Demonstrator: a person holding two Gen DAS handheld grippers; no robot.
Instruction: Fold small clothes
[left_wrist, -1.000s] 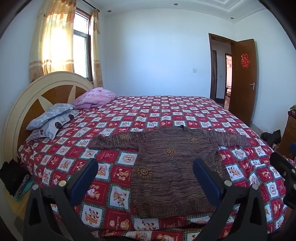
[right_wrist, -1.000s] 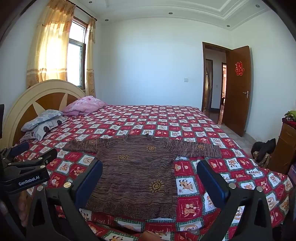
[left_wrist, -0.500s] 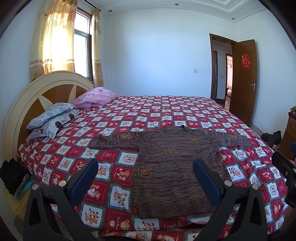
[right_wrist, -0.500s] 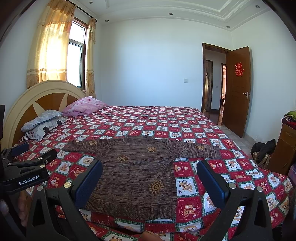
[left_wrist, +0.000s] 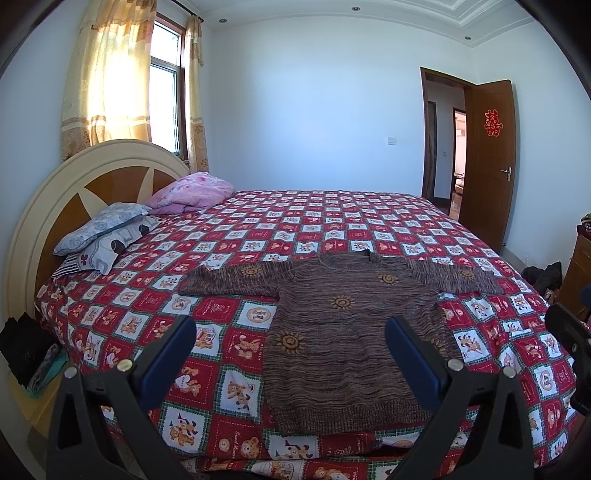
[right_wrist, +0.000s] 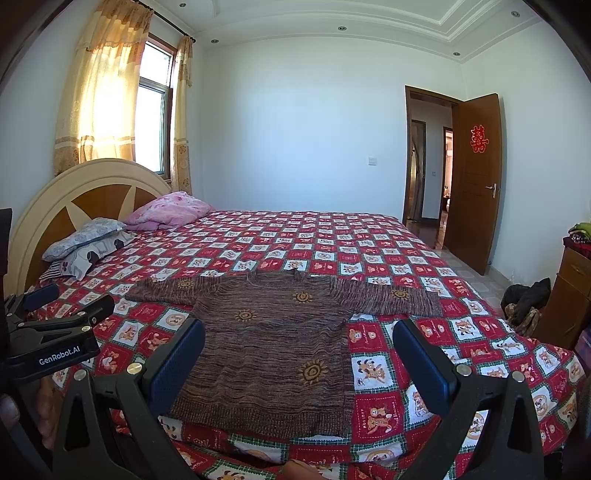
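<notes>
A brown knitted sweater (left_wrist: 343, 332) with small sun motifs lies flat on the bed, both sleeves spread out, hem toward me; it also shows in the right wrist view (right_wrist: 273, 343). My left gripper (left_wrist: 290, 334) is open and empty, held above the bed's near edge, short of the sweater's hem. My right gripper (right_wrist: 297, 341) is open and empty, also short of the hem. The left gripper's body (right_wrist: 51, 339) shows at the left edge of the right wrist view.
The bed has a red checked cartoon quilt (left_wrist: 332, 221). Pillows (left_wrist: 107, 232) and a pink bundle (left_wrist: 192, 192) lie by the headboard (left_wrist: 74, 192). A wooden cabinet (right_wrist: 569, 299) and dark clothes (right_wrist: 524, 299) are on the right. An open door (right_wrist: 476, 181) is at the far right.
Both views have shifted only slightly; the grippers hover in about the same place and stay open. The sweater has not moved.
</notes>
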